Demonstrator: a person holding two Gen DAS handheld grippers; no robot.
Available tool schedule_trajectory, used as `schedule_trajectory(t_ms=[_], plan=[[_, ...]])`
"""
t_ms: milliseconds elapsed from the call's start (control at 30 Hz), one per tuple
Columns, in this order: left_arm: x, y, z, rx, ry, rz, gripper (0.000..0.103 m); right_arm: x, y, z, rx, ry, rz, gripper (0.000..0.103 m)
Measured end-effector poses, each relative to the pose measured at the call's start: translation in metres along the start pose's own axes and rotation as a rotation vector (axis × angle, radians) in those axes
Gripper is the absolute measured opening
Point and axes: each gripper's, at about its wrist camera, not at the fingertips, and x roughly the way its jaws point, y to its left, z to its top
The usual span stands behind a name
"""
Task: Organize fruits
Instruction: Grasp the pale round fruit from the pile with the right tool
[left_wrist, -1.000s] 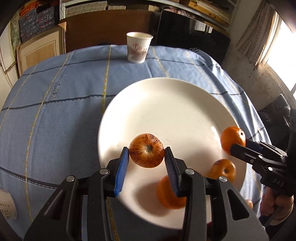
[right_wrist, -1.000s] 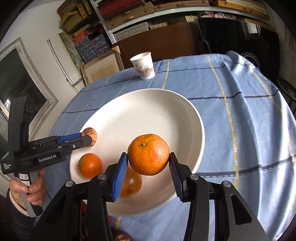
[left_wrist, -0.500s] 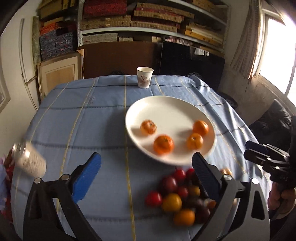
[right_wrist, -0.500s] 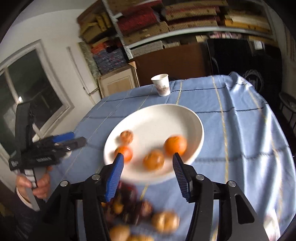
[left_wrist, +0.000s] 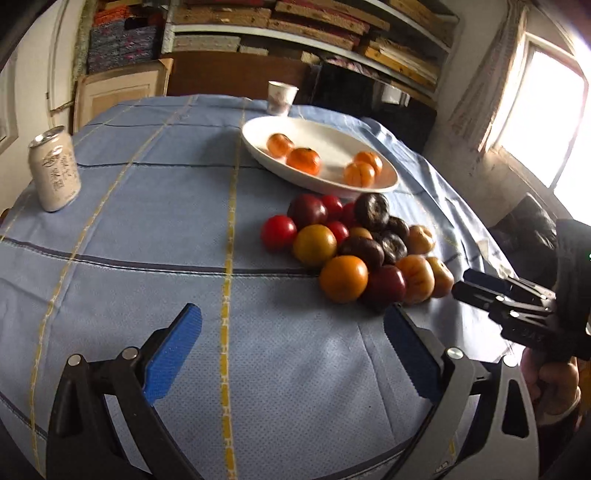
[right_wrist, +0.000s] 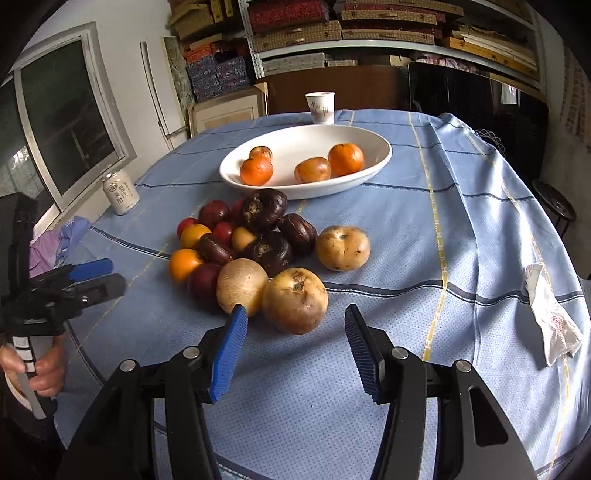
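Blue checked tablecloth (right_wrist: 461, 229) over a round table, shelves of stacked boxes behind. On the white plate (right_wrist: 376, 162) toward the far side: four orange fruits, among them a mandarin (right_wrist: 345, 158) at the right and another (right_wrist: 256, 171) at the front left. Just in front of the plate, heaped on the cloth (touching one another): dark purple-brown fruits (right_wrist: 264, 210), red tomatoes (left_wrist: 278, 232), a yellow tomato (left_wrist: 314, 244), an orange tomato (left_wrist: 343, 278). At the near edge of the heap, two pale tan fruits (right_wrist: 294, 301) side by side; a third tan one (right_wrist: 342, 247) slightly apart to the right.

Right gripper (right_wrist: 295, 349) low over the cloth, blue pads (right_wrist: 227, 356) spread wide, nothing between them, aimed at the nearest tan fruit. Left gripper (left_wrist: 291, 354) likewise spread wide and bare, well short of the heap.

Farther out: paper cup (right_wrist: 320, 107) beyond the plate, white drink can (left_wrist: 54, 169) upright at the left edge, crumpled wrapper (right_wrist: 550, 325) on the cloth at the right.
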Motion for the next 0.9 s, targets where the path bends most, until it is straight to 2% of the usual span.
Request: schedule_trajectory(t_ms=[200,500,900], plan=[[0.006,0.006,-0.002,-0.026,0.021,0.011,0.097,0.015,-0.002,0.003,0.024,0.032,-0.012,0.056],[0.010,0.023,-0.002,-0.117,0.033,-0.050,0.097,0.026,0.003,0.007,0.010,0.061,-0.015,0.056],[0.011,0.016,-0.002,-0.090,0.040,-0.042,0.097,0.032,0.002,0.012,0.020,0.065,0.019,0.056]])
